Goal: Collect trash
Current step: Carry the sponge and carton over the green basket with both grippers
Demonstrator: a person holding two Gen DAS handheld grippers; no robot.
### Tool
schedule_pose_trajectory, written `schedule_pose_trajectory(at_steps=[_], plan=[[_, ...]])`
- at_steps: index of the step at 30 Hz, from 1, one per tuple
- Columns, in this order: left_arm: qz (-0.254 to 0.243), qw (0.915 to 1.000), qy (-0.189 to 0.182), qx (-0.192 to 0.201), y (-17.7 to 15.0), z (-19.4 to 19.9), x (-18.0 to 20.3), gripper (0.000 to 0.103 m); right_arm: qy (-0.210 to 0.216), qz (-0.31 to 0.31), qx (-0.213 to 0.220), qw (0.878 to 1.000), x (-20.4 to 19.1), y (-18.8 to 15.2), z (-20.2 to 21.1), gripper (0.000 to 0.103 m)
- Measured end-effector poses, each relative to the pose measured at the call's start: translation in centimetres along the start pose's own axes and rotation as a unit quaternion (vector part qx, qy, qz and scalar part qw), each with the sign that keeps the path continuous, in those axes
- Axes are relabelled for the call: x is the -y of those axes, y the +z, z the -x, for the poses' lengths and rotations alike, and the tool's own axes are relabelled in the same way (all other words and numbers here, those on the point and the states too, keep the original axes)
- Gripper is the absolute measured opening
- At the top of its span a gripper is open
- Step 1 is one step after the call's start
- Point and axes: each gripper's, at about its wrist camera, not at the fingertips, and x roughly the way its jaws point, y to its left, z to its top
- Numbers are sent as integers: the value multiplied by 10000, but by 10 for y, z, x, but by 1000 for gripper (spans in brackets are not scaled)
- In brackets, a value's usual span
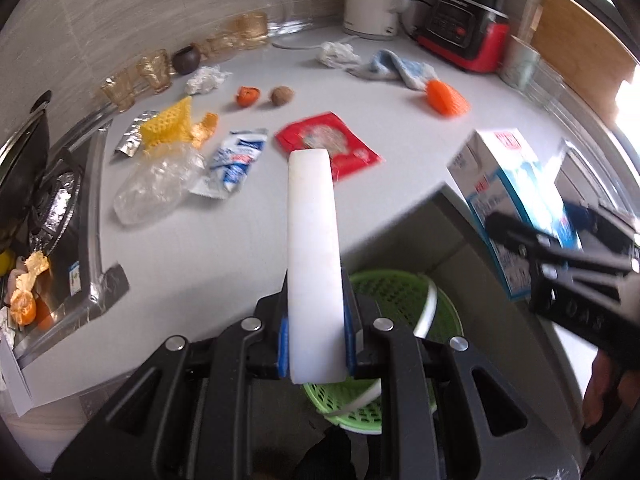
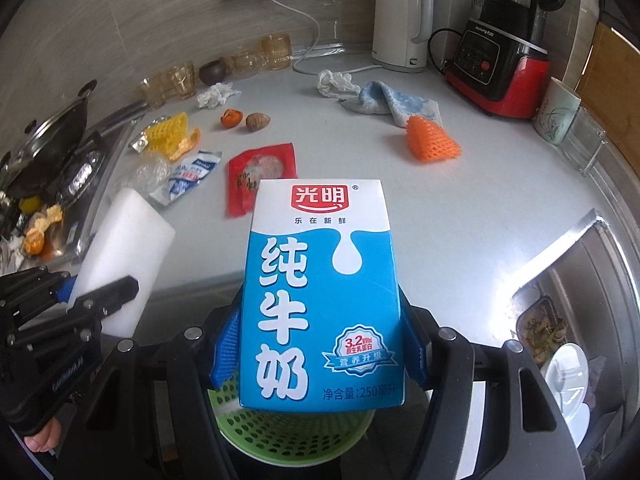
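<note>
— What is the biggest thing before you?

— The pale grey kitchen counter, running from the black gas stove on my left to the steel sink on my right. At the back wall stand a white electric kettle and a red and black blender.

— And below the counter's edge?

— A round green perforated plastic basket sits low, under both my grippers.

— What does each gripper carry?

— My right gripper is clamped on a blue and white milk carton, its blue pads pressing the carton's two sides, and holds it upright over the basket. My left gripper is closed narrowly on a long white foam block, which juts forward above the counter's edge.

— What trash lies on the counter?

— A blue and white cloth lies near the blender, touching an orange foam fruit net. Mid-counter lies a flat red snack wrapper, with a blue and white sachet just beside it, then a crumpled clear plastic bag and a yellow foam net near the stove.

— Smaller bits?

— Two crumpled white tissues, a piece of orange peel and a brown nut shell side by side.
</note>
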Motion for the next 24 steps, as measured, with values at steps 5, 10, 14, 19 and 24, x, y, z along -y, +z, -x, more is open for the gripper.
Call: schedule_pose_trajectory(at_steps=[5,10,14,19,24], plan=[[-706,9959,-550,-106,-35,1,31,20,-214,-152,-75,9996,10,-22,8,66],[-1378,9825,-1217,-287,-67,-13,66,20,-553,-445,-156,9974,27,-52,16,65],[-1857,9687,-1560,-535,-93,-33,90,20,-757,-693,-286,9943,42,-77,18,65],[-2020,9582,-1825,-882,-113,-67,101,20,-817,-1021,-423,9905,56,-99,16,66],[-1977,9617,-1552,-1092,-117,-103,99,20,-748,-964,-450,9915,52,-108,9,66]])
